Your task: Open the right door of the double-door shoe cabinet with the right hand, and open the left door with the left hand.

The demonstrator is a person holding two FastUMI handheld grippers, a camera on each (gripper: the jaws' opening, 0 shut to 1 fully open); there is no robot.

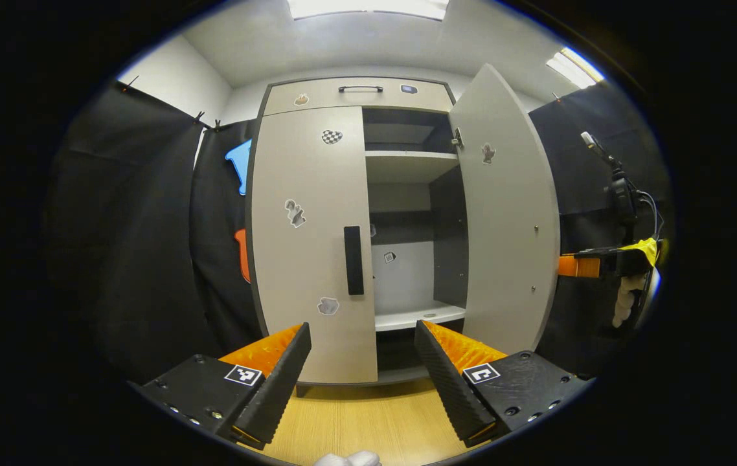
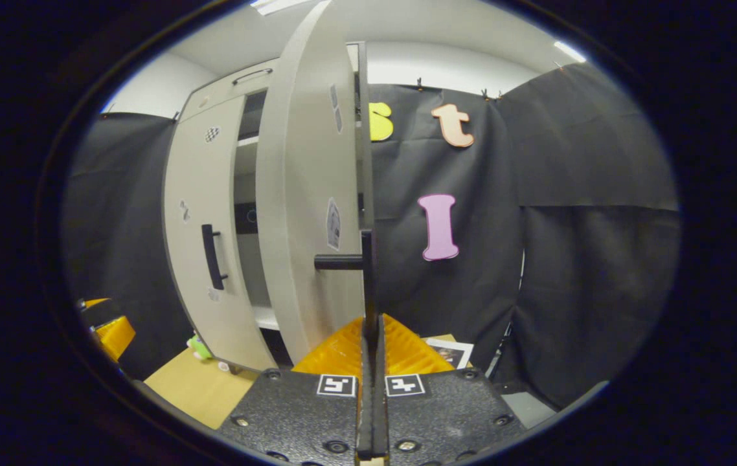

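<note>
Cabinet [image 1: 355, 97] stands straight ahead of your left gripper [image 1: 362, 372], whose jaws are spread wide with nothing between them. Starting at the left of the left gripper view, the left door [image 1: 310, 239] is closed flat against the frame, and its black handle [image 1: 353, 260] runs vertically along the door's inner edge, just above and between your open fingers, slightly left of centre. That handle's long axis is upright, so I judge you need to come straight forward and a little up, with the jaws closing across it from either side. Your left gripper is clearly the nearer one to it.

Moving right, the shelves [image 1: 410, 158] are exposed, and the right door [image 1: 504, 220] is swung well out. At the far right your right gripper [image 1: 595, 264] sits at that door's outer edge. In the right gripper view, the right gripper's [image 2: 372, 349] jaws are closed, and appear to be clamped on the right door's handle [image 2: 365, 272], which rises upright from between them.
</note>
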